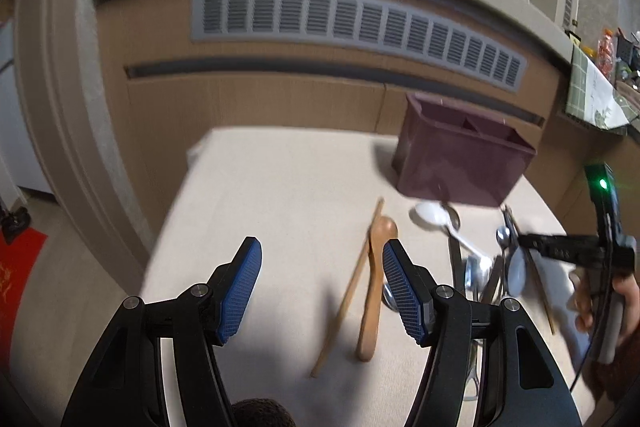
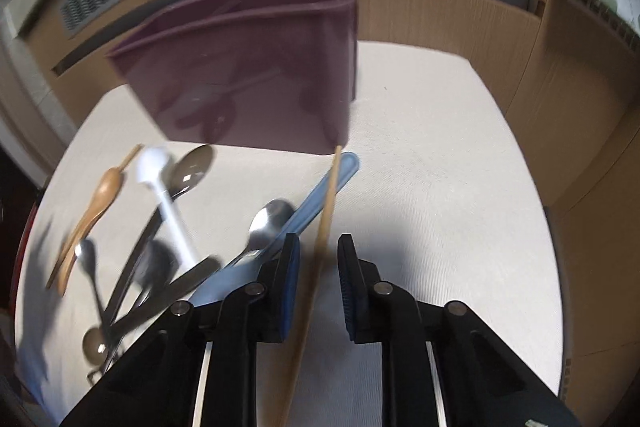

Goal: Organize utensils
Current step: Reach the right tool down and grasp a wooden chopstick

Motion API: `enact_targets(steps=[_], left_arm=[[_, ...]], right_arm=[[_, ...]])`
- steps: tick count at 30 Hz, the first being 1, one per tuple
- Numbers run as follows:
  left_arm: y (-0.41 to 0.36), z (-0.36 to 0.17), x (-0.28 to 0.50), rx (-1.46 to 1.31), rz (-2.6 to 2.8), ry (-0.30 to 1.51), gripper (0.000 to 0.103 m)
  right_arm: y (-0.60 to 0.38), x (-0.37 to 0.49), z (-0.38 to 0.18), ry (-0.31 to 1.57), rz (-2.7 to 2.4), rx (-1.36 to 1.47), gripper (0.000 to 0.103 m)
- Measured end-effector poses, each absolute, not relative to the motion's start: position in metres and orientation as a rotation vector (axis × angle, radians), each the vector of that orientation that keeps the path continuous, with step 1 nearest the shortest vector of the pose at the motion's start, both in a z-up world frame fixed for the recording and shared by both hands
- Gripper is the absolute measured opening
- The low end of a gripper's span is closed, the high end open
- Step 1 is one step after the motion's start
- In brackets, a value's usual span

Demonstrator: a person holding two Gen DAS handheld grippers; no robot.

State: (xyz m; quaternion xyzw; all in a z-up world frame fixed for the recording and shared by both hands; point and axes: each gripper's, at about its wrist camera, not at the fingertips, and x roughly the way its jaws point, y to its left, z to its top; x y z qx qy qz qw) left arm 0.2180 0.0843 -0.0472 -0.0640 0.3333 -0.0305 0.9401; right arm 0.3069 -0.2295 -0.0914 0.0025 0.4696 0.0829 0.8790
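Blue ribbed pads line both claws, and both stand apart with nothing gripped. The right claw [image 2: 319, 267] straddles a wooden chopstick [image 2: 325, 227] that runs lengthwise between its fingers without clearly touching either pad, its far tip pointing at the front wall of the maroon utensil holder [image 2: 256, 67]. Just left of it a pale blue utensil [image 2: 316, 195] lies on nearly the same line, beside a steel spoon [image 2: 268, 219]. Further left the rest sits in a loose heap on the cream bench [image 2: 440, 187]: a white spoon [image 2: 160, 183], dark metal spoons, all blurred. The left claw [image 1: 322, 283] hangs wide over bare bench, its right finger just beside a wooden spoon [image 1: 374, 279] and second chopstick [image 1: 352, 283], both lying with long axes towards the holder [image 1: 460, 163].
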Motion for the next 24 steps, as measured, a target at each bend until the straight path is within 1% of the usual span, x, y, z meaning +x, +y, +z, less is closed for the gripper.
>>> enact_targets(steps=[1,2,5,13,19,24], left_arm=[[0.082,-0.053,0.223,-0.128,-0.081,0.704,0.063],[0.078,-0.057,0.227,-0.124,-0.097,0.724,0.064],[0.061,-0.066,0.237,-0.109,-0.146,0.766,0.064],[0.021,-0.077,0.283,-0.138,-0.266,0.834,0.064],[0.019,-0.093,0.303,-0.181,-0.275,0.913,0.064],[0.011,-0.099,0.308,-0.200,-0.299,0.935,0.063]], right_arm=[[-0.231,0.313,-0.095,0.994,0.171,0.016,0.012],[-0.231,0.313,-0.095,0.984,0.170,0.017,0.007],[-0.230,0.309,-0.090,0.960,0.159,-0.008,0.005],[-0.233,0.279,-0.068,0.842,0.174,-0.003,0.005],[-0.242,0.276,-0.067,0.847,0.191,-0.003,0.005],[-0.246,0.278,-0.072,0.844,0.200,0.008,0.005]])
